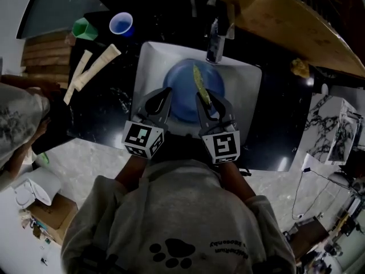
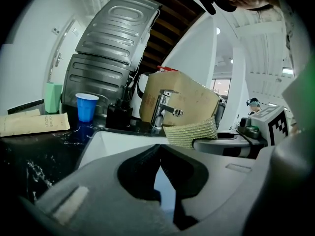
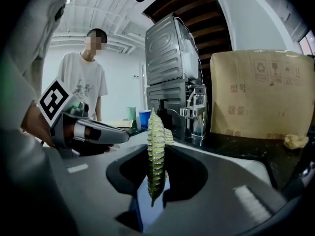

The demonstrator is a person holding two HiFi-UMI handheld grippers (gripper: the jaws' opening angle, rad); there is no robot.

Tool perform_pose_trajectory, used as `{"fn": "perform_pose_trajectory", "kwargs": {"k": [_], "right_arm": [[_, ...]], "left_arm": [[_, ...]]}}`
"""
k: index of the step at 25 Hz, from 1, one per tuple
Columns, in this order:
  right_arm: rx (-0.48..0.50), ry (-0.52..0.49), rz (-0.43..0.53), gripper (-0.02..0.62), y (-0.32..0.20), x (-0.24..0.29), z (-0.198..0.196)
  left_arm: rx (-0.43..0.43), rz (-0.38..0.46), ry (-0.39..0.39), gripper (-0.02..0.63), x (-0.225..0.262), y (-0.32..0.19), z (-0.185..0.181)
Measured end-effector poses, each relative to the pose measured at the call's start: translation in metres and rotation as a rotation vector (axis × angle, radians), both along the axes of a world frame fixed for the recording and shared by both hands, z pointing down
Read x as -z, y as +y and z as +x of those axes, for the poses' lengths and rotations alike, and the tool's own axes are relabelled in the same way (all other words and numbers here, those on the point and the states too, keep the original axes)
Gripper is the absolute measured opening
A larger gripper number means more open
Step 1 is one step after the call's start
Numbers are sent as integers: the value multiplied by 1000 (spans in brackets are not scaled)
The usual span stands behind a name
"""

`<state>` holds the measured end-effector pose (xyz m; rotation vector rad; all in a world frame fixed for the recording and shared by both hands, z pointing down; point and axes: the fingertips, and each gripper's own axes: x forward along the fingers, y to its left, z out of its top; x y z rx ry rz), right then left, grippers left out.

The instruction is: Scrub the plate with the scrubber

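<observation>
The plate (image 1: 181,87), round and smooth blue, lies in the white squared sink (image 1: 251,96), its near edge hidden behind both grippers. The left gripper (image 1: 166,92) reaches the plate's left rim with jaws pressed together; whether they nip the rim is unclear. The right gripper (image 1: 209,100) pinches the thin, ribbed, yellow-green scrubber (image 1: 199,80) edge-on over the plate.
</observation>
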<state>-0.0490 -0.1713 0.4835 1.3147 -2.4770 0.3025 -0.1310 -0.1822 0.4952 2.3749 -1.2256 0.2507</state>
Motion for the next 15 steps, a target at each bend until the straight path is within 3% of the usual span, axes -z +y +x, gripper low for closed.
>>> {"fn": "perform_pose_trajectory", "kwargs": {"k": [9, 15], "right_arm": [[-7, 7, -82, 77, -5, -29, -1], [27, 14, -78, 77, -8, -43, -5]], "left_arm": [[-8, -59, -23, 5, -24, -7, 0], [-7, -104, -46, 5, -42, -12, -1]]}}
